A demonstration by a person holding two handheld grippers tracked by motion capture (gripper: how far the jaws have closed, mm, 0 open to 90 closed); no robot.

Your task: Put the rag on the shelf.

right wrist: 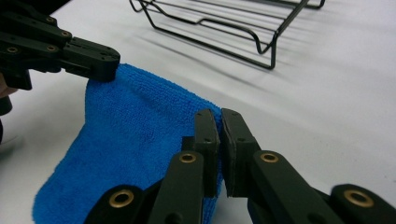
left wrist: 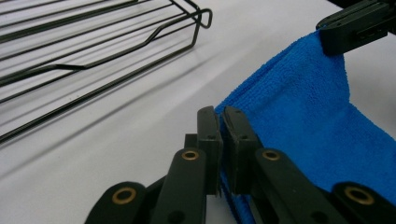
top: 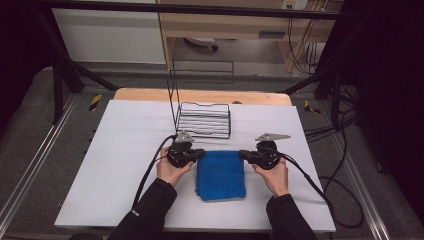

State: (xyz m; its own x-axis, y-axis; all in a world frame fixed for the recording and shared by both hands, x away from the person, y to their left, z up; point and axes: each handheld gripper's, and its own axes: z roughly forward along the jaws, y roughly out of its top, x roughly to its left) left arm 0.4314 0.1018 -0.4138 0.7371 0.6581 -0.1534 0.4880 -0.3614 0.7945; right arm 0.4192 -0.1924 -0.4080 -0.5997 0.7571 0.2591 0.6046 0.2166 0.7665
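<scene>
You worked over a white tabletop [top: 125, 165] that carried everything, and its bare front half gave you room to handle the cloth without snagging anything. The black wire rack [top: 204, 120] sat toward the back edge, near the middle, well clear of your hands yet straight ahead of them; I judge it stood there as the likely place for the cloth to go next, though nothing confirmed that. The folded blue cloth [top: 220, 175] lay between your hands in the front half of the tabletop, near its middle, with its near end resting flat and its far edge raised. That far edge was up because you had pinched it at both far corners, so the fabric hung slack between the two grips and drooped toward the surface, as the left gripper view showed [left wrist: 299, 121]. Your left gripper [top: 201, 155] was clamped on the cloth's far left corner, its jaws drawn nearly together with only fabric between them. Your right gripper [top: 242, 154] was likewise closed on the far right corner, jaws almost meeting on the folded layers [right wrist: 140, 140]. Holding the two corners at matching height kept the folded stack square and stopped the layers sliding apart; a one-sided grip would, I think, have let it unfold.
</scene>
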